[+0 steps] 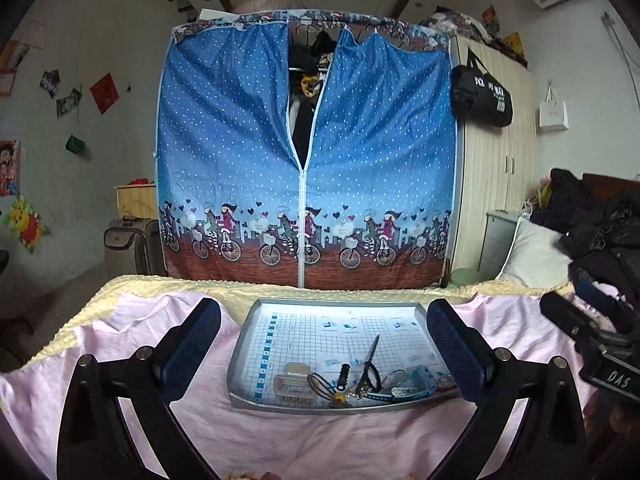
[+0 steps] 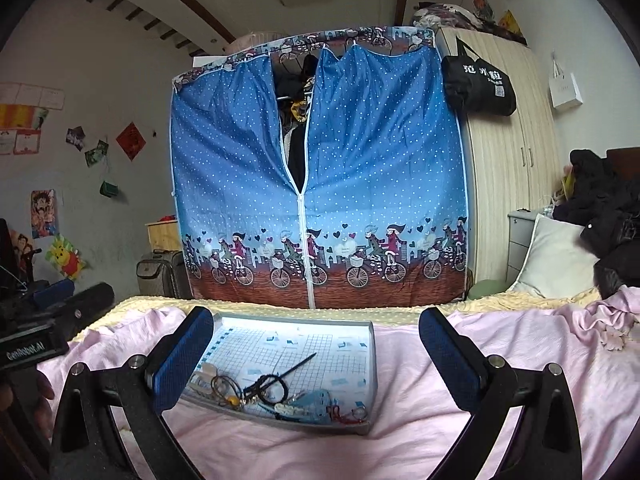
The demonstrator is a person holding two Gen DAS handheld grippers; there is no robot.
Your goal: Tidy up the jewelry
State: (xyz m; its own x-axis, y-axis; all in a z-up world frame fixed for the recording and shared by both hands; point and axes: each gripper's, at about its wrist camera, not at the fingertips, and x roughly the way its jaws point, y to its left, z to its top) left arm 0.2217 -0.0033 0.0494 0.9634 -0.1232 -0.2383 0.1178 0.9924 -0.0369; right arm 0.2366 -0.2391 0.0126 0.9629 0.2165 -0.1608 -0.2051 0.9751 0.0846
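Note:
A grey tray lined with grid paper lies on a pink sheet. Along its near edge sit a clear hair clip, brown hair ties, a black hair tie, a thin black stick and a blue band. My left gripper hangs open, its fingers either side of the tray, holding nothing. My right gripper is open too, with the tray behind its left finger. Each view shows the other gripper at its edge.
The pink sheet covers a bed over a yellow blanket. A blue zipped fabric wardrobe stands behind. A white pillow and dark clothes lie at right. A hand shows at the left edge.

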